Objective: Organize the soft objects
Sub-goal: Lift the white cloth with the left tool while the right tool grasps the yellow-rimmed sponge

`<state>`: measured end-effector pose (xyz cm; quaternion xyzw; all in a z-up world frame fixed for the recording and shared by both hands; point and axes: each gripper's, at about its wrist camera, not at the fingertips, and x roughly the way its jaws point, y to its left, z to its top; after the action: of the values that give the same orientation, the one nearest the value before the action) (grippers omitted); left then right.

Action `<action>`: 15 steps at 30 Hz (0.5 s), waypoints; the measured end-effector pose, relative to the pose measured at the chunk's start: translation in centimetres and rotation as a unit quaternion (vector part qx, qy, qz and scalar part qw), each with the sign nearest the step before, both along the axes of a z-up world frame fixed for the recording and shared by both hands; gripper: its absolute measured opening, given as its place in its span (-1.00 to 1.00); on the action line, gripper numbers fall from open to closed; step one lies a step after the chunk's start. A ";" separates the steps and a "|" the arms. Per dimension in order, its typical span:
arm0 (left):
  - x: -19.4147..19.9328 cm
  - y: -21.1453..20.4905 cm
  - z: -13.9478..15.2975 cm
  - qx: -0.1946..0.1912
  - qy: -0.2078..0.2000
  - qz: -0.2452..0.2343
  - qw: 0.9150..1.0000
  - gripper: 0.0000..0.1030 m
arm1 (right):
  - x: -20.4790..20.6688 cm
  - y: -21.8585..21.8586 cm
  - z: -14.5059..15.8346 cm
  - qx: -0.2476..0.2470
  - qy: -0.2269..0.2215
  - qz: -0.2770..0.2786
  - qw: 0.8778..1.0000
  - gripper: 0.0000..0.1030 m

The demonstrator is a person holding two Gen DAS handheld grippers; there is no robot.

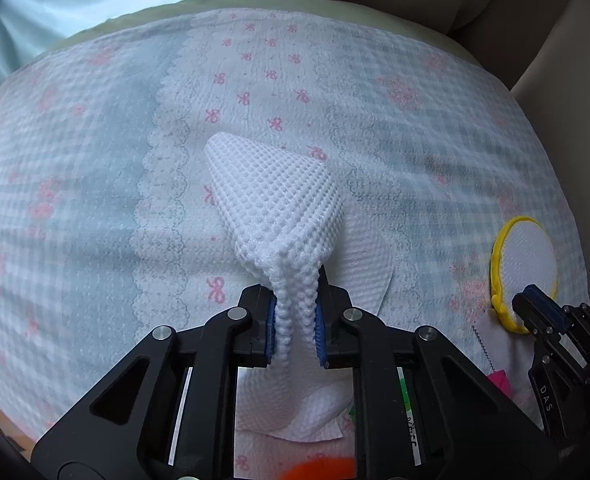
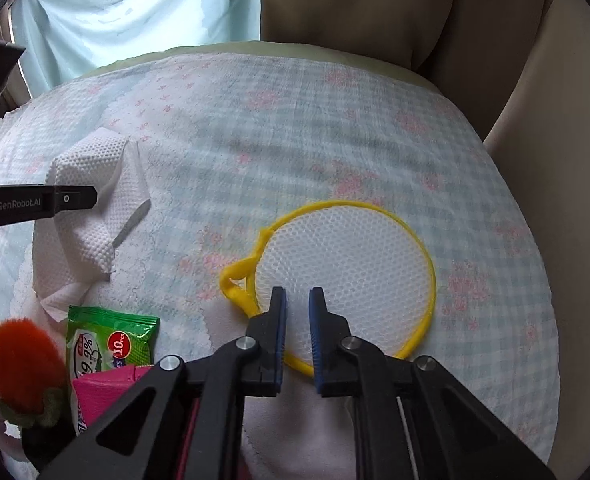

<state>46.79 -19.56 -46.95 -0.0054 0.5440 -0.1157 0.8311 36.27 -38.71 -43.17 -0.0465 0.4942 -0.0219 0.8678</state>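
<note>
My left gripper (image 1: 295, 316) is shut on a white waffle-textured cloth (image 1: 279, 196) and lifts a fold of it above the patterned bed cover; the cloth also shows at the left of the right wrist view (image 2: 91, 184). My right gripper (image 2: 298, 308) is open a little and empty, hovering over the near edge of a round white mesh pouch with a yellow rim (image 2: 347, 260). That pouch shows at the right of the left wrist view (image 1: 529, 256), with the right gripper (image 1: 535, 308) at its near edge.
A green wet-wipes packet (image 2: 111, 340), a pink packet (image 2: 103, 392) and an orange fuzzy strawberry toy (image 2: 23, 356) lie at the near left. A pale pink cloth (image 2: 295, 420) lies under my right gripper. Beige cushions (image 2: 375, 12) stand behind the bed cover (image 2: 335, 120).
</note>
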 end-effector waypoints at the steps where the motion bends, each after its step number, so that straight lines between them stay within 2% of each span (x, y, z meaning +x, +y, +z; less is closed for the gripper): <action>1: 0.0 0.0 0.1 -0.003 -0.001 0.001 1.000 -0.76 | 0.0 0.1 0.1 0.000 -0.001 0.001 1.000 -0.85; 6: -0.2 -0.1 0.6 -0.006 -0.003 -0.001 1.000 -0.76 | 0.0 -0.1 0.2 0.020 -0.004 -0.003 1.000 -0.86; 12: -0.3 0.1 1.3 -0.005 -0.011 -0.002 1.000 -0.76 | -0.7 -0.3 1.4 0.012 -0.024 -0.005 1.000 -0.80; 14: -0.3 0.0 1.5 -0.005 -0.013 -0.003 1.000 -0.76 | -0.8 -1.0 1.3 0.046 -0.010 -0.005 0.999 -0.52; 15: -0.2 0.0 1.5 -0.005 -0.013 -0.003 1.000 -0.76 | -0.9 -1.4 1.3 0.065 -0.010 -0.006 0.998 0.00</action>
<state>46.55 -19.57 -45.43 -0.0063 0.5325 -0.1210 0.8377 35.38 -40.14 -41.87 0.0134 0.4861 0.0045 0.8738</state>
